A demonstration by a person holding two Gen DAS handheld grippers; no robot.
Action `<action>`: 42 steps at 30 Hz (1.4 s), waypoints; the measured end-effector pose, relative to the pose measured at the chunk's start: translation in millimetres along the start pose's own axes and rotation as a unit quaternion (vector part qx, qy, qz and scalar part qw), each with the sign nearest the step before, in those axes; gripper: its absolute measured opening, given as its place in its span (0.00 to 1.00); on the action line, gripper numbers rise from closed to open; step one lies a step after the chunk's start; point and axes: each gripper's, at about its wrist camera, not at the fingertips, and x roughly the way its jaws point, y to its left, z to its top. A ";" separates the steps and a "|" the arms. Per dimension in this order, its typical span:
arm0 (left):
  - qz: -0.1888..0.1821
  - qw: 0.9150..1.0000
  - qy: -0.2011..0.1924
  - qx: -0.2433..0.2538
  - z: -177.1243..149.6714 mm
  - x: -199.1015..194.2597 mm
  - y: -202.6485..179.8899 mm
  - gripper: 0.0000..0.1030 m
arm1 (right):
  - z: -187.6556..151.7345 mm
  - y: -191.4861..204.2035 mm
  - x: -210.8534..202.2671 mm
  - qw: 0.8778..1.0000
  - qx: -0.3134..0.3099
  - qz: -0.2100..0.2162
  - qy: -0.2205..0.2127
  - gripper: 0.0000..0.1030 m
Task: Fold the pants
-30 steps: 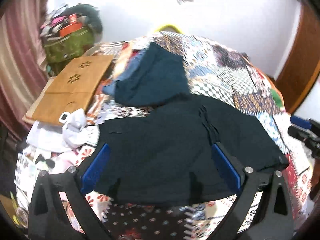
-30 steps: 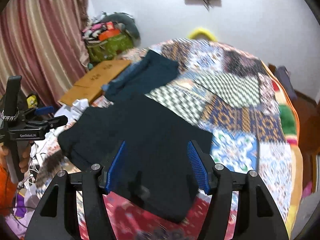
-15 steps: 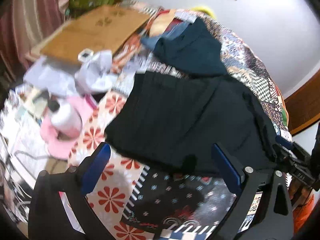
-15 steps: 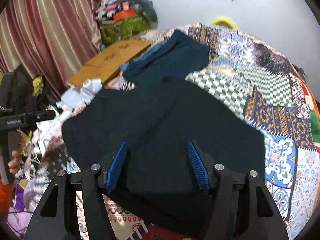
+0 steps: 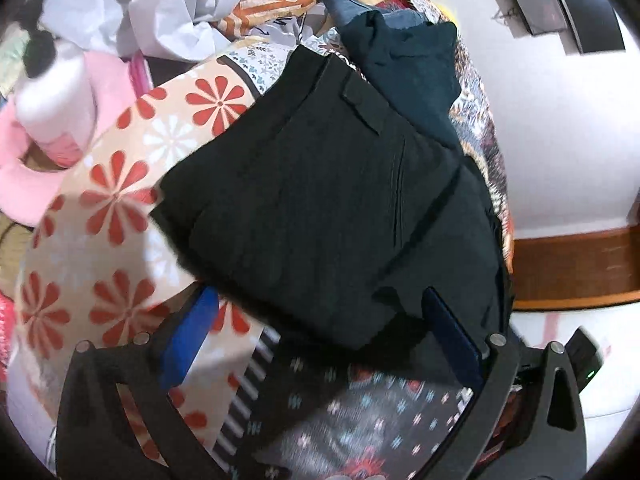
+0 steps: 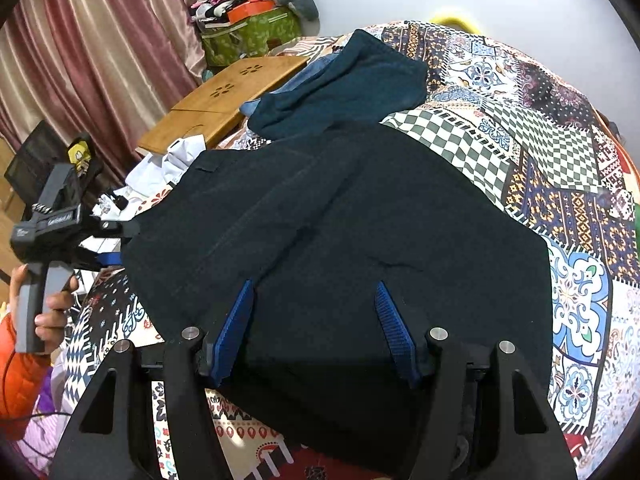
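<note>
Pants (image 6: 340,240), black, are laid folded on the patchwork bed (image 6: 560,184), filling the centre of the right wrist view, with a teal garment (image 6: 352,88) touching them at 12 o'clock. Within the last second both cameras have been brought lower and closer, so the cloth that was seen from above is now seen from just over its near hem. The left gripper (image 5: 316,344) has been swung to the corner at 9 o'clock of the bed, its jaws held wide apart over that edge, with nothing between them. The right gripper (image 6: 316,320) is likewise spread apart, hovering above the near edge with no cloth pinched. This approach is judged to mean that a further fold is being prepared: 2 corners are to be seized next. A wooden lap desk (image 6: 228,96) is seen at 10 o'clock.
</note>
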 end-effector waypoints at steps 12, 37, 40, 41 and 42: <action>0.058 0.997 -0.043 0.027 25.6 1.0 -6.9 0.37 | -1.2 0.0 0.7 1.000 0.005 0.005 -0.003 0.58; 0.014 0.862 -0.282 0.422 -86.4 -76.2 -331.7 0.12 | -67.3 -105.6 -53.9 0.986 0.151 -0.062 -0.027 0.57; -0.002 0.851 -0.243 0.465 -115.4 -41.8 -367.4 0.12 | -72.0 -108.9 -55.7 0.984 0.165 -0.046 -0.040 0.57; -0.003 0.849 -0.232 0.474 -123.0 -32.7 -373.9 0.12 | -71.8 -109.4 -56.2 0.984 0.166 -0.043 -0.043 0.57; -0.004 0.845 -0.207 0.493 -134.5 -11.9 -384.0 0.12 | -71.8 -108.9 -56.3 0.984 0.167 -0.041 -0.044 0.57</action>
